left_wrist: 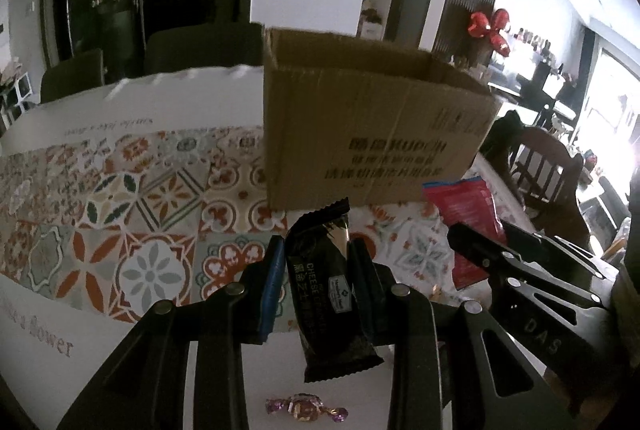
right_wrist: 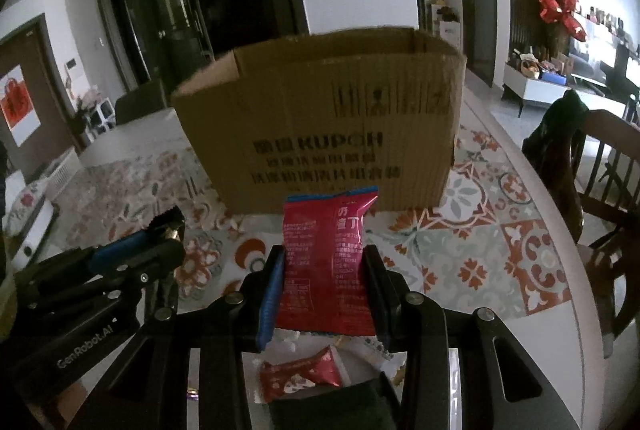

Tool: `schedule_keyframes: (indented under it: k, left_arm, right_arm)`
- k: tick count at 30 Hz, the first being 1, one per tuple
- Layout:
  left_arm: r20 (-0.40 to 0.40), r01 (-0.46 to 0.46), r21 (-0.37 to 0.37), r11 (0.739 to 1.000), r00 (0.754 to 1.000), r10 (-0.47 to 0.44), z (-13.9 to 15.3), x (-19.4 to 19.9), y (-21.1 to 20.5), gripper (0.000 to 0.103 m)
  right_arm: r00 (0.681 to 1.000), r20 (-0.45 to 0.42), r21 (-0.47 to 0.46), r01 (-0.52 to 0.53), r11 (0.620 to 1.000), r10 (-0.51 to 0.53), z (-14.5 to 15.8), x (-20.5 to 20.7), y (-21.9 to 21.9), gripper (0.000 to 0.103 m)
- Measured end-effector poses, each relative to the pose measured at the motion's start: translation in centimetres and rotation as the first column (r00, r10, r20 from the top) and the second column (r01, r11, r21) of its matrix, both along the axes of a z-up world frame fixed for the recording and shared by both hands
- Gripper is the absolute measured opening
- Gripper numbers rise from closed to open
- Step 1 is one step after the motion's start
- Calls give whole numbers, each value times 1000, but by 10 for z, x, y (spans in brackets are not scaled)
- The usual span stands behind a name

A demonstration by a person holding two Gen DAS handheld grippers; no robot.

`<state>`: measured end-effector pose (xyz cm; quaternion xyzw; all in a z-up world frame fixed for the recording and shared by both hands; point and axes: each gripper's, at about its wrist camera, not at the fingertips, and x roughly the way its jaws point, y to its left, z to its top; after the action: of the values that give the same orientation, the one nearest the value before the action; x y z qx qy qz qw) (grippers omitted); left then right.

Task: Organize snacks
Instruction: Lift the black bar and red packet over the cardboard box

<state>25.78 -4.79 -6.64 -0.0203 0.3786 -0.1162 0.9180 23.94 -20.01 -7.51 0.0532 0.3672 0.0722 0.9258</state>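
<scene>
My left gripper [left_wrist: 318, 262] is shut on a black cheese-cracker packet [left_wrist: 328, 294], held upright above the table. My right gripper [right_wrist: 324, 270] is shut on a red snack packet [right_wrist: 326, 262]; that packet also shows in the left wrist view [left_wrist: 464, 218], with the right gripper to the right of mine. An open brown cardboard box [left_wrist: 372, 125] stands on the patterned tablecloth just beyond both grippers, and fills the middle of the right wrist view [right_wrist: 320, 125]. Its inside is hidden.
A purple-wrapped candy [left_wrist: 306, 408] lies on the table below the left gripper. A small red packet [right_wrist: 300, 376] and a dark packet [right_wrist: 332, 406] lie under the right gripper. A wooden chair [right_wrist: 600, 181] stands at the table's right edge. Dark chairs [left_wrist: 200, 45] stand behind the table.
</scene>
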Motion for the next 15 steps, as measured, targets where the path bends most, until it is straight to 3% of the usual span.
schedule_keyframes:
  k: [15]
  left_arm:
    - [156,42,-16,999,987,-39,62,0,-5,32]
  right_arm:
    - [992,130,22,-3,1000,0,51,-4,-5,40]
